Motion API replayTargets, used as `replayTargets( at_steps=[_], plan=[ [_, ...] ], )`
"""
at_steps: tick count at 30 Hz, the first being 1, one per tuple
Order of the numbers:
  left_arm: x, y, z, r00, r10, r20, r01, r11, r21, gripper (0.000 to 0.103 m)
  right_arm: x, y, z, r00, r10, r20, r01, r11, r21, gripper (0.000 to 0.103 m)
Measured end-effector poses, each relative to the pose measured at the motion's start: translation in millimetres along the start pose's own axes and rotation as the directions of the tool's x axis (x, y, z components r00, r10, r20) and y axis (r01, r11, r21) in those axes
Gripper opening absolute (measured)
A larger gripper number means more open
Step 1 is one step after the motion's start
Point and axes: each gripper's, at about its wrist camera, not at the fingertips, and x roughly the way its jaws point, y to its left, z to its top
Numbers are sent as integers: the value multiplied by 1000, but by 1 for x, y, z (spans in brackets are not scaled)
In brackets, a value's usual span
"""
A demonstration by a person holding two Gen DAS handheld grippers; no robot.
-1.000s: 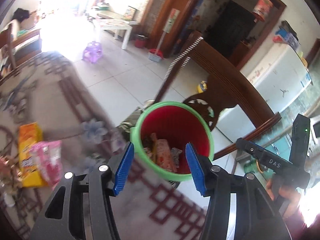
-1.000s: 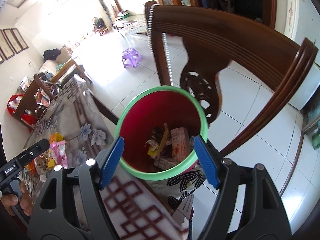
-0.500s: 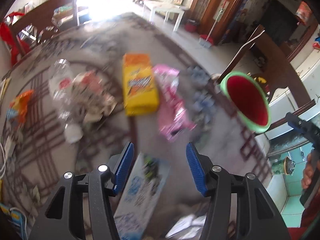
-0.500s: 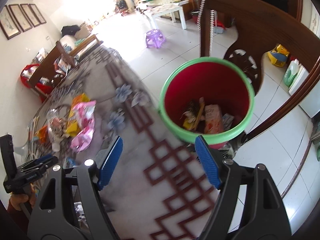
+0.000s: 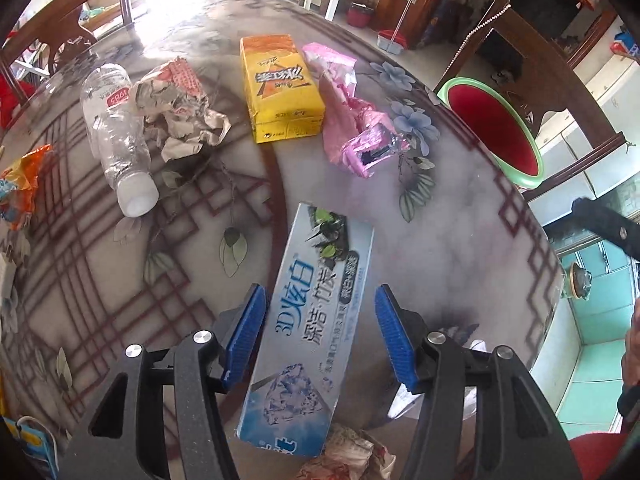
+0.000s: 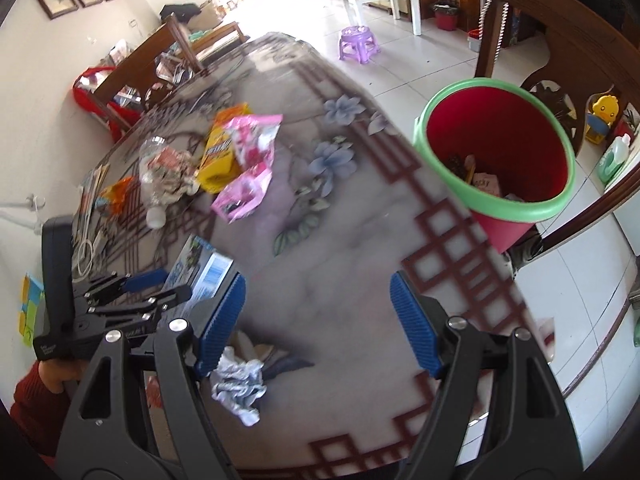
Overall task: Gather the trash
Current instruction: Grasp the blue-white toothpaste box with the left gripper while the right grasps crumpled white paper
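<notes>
Several pieces of rubbish lie on the patterned table [image 5: 460, 248], and the nearest is a pale blue toothpaste box [image 5: 308, 328] lying flat near the table's near edge. The left gripper [image 5: 318, 334] hovers over it with its jaws spread wide, one blue pad on each long side of the box and neither touching it (a straddle that looks like the line-up for a pinch across the narrow width). The right gripper [image 6: 316, 320] hangs over bare tabletop nearer the corner by the bin, likewise released and empty, a crumpled silver wrapper [image 6: 238, 382] just below its left pad. The red bin with a green rim [image 6: 500, 148] stands off the table's far right edge against a wooden chair [image 6: 560, 20], already holding some packets. Further in, toward the middle, lie a yellow carton [image 5: 280, 88], a pink packet [image 5: 352, 120] touching its side, a wad of crumpled paper [image 5: 176, 108] and a clear plastic bottle [image 5: 116, 132]. I judge the box is next.
</notes>
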Motion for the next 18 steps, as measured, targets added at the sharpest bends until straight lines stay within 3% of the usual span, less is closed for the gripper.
replayTargets(
  at_steps=[10, 18],
  plan=[
    [7, 11, -17, 998, -54, -10, 54, 997, -54, 52, 26, 45, -44, 988, 13, -154, -31, 993, -118, 73],
    [0, 14, -21, 997, -78, 21, 80, 993, -84, 49, 35, 65, -57, 980, 10, -198, -44, 985, -167, 73]
  ],
)
